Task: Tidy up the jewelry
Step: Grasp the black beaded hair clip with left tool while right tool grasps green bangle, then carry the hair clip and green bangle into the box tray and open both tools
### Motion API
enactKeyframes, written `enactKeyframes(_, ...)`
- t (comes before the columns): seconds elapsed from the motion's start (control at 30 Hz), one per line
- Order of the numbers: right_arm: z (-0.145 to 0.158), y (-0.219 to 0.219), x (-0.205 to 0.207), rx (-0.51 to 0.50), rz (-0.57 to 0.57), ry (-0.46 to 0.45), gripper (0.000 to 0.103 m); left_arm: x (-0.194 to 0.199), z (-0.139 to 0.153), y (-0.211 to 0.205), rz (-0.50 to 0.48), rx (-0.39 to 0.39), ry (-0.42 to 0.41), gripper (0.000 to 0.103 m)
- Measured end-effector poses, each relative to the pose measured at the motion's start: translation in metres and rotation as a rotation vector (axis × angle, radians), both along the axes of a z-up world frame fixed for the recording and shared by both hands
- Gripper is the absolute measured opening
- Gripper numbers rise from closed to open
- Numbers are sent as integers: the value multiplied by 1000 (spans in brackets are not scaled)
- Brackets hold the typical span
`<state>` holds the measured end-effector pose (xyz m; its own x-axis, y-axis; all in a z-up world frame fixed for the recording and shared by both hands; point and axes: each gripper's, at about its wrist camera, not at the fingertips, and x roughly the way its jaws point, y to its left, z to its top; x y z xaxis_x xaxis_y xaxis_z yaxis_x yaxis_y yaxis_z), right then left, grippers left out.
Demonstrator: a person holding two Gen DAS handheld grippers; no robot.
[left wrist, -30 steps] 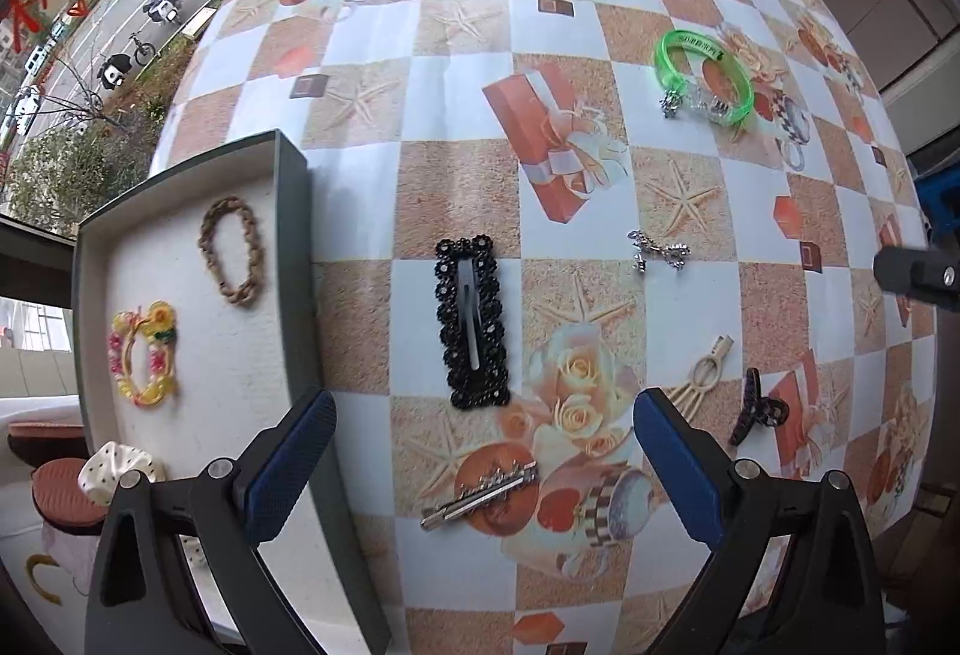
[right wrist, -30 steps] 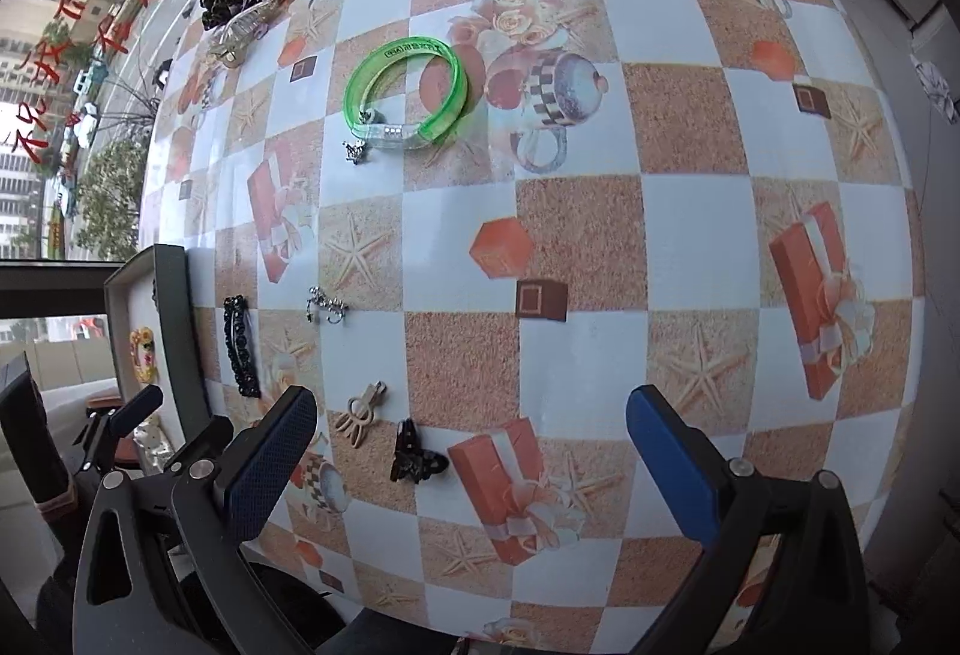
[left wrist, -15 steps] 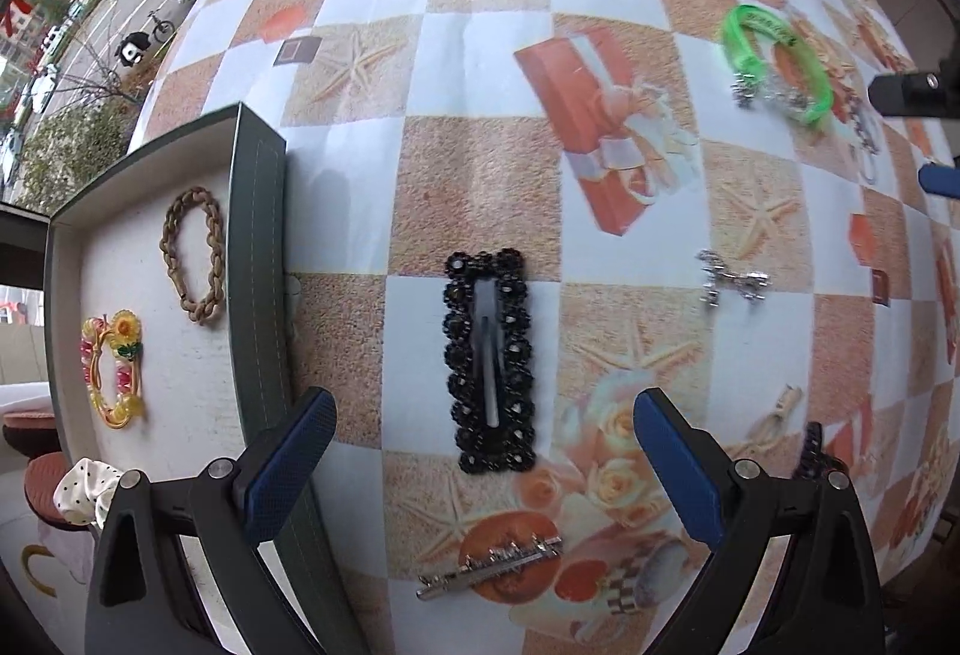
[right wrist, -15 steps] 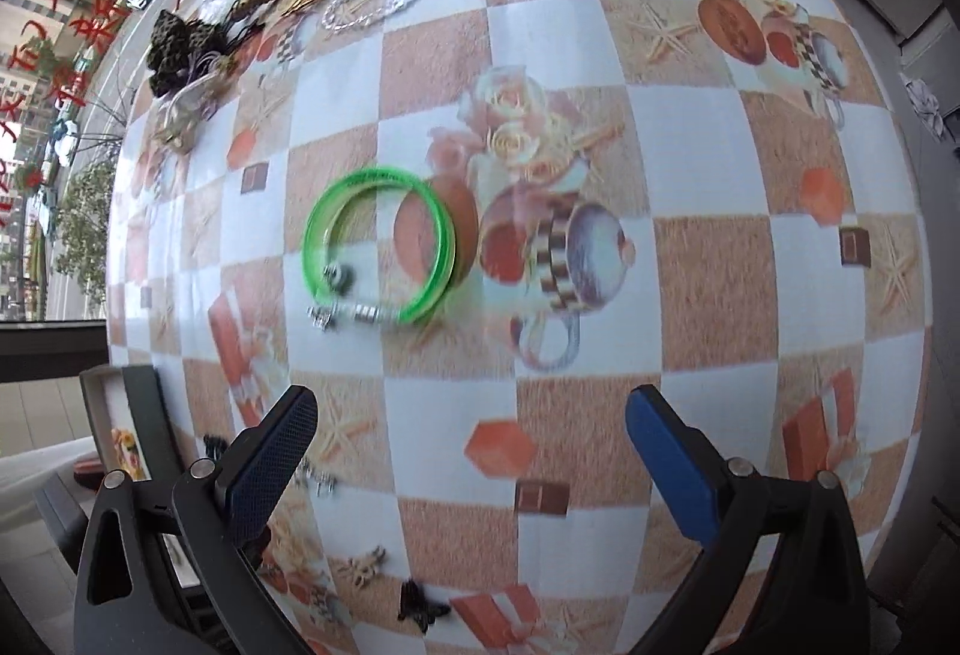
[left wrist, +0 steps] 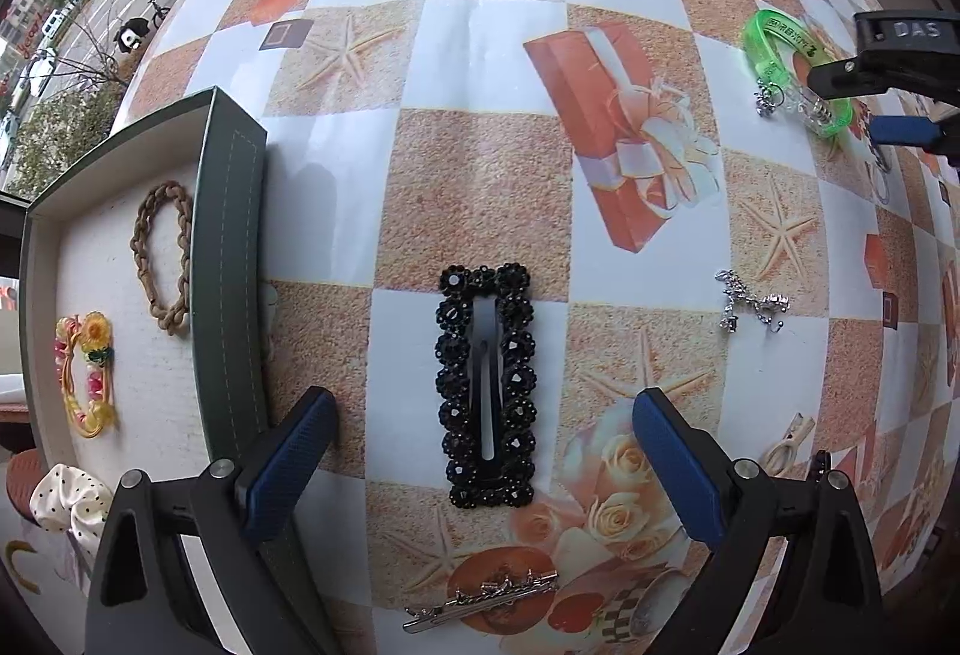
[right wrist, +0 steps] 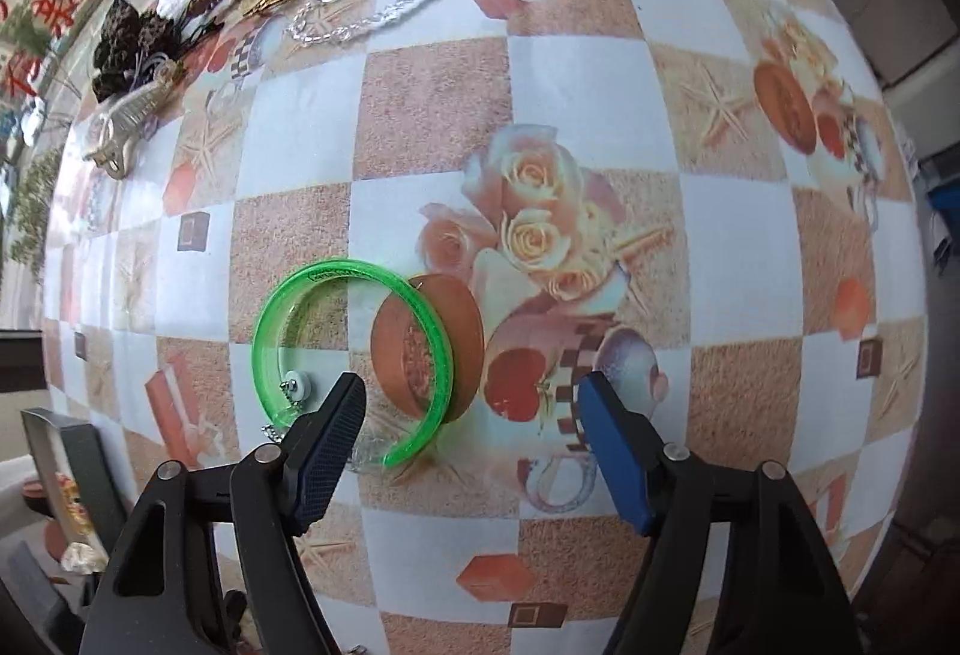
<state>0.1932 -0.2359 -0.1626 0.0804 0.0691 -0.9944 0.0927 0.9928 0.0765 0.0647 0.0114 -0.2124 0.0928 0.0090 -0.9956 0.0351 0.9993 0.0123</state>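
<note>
Tongs status: my left tongs (left wrist: 483, 451) are spread wide and hold nothing, one blue pad on each side of the black beaded hair clip (left wrist: 485, 385), which lies flat on the table (left wrist: 480, 175) pointing away from me; pads not touching it. Green tray (left wrist: 231, 283) sits just left of the clip, its wall beside my left pad. Inside the tray: braided brown hair tie (left wrist: 162, 256), yellow flower hair tie (left wrist: 87, 373), white polka-dot scrunchie (left wrist: 66, 499) at the near end. Silver bar clip (left wrist: 480, 601) lies near me on the table, small silver charm (left wrist: 750, 304) off to the right. My right tongs (right wrist: 471, 439) are also wide apart and empty, low over the green bangle (right wrist: 354, 349); left pad overlaps the bangle's open end with its chain, right pad is well clear of it. Clear bead chain (right wrist: 372, 10) and a heap of dark hair accessories (right wrist: 129, 40) sit at the far edge.
</note>
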Motion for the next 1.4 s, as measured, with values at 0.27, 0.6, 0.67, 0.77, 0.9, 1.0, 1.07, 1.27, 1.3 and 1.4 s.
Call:
enactKeyframes(0.27, 5, 23, -3, -73, 84, -35, 40, -5, 10, -17, -60, -29, -20, 68)
enactKeyframes(0.6, 6, 14, -9, -13, 33, -34, 7, -3, 19, -28, -77, -44, -36, 34)
enactKeyframes(0.67, 8, 7, -12, 13, 7, -36, 7, -2, 21, -28, -74, -49, -41, 34)
enactKeyframes(0.77, 11, -6, -16, 54, -19, -43, 7, -8, 28, -29, -79, -56, -53, 34)
enactKeyframes(0.9, 20, -16, -23, 108, -54, -52, 7, -10, 40, -30, -94, -66, -72, 34)
enactKeyframes(1.0, 25, -24, -32, 146, -74, -58, 7, -12, 51, -32, -103, -73, -86, 34)
enactKeyframes(1.07, 30, -26, -34, 168, -84, -61, 7, -14, 57, -30, -108, -76, -92, 34)
enactKeyframes(1.27, 44, -29, -64, 213, -108, -61, 7, -23, 70, -23, -118, -89, -109, 34)
enactKeyframes(1.3, 44, -31, -68, 216, -112, -59, 7, -25, 71, -24, -121, -89, -112, 34)
enactKeyframes(1.4, 45, -35, -78, 224, -119, -49, 7, -32, 78, -22, -127, -93, -117, 34)
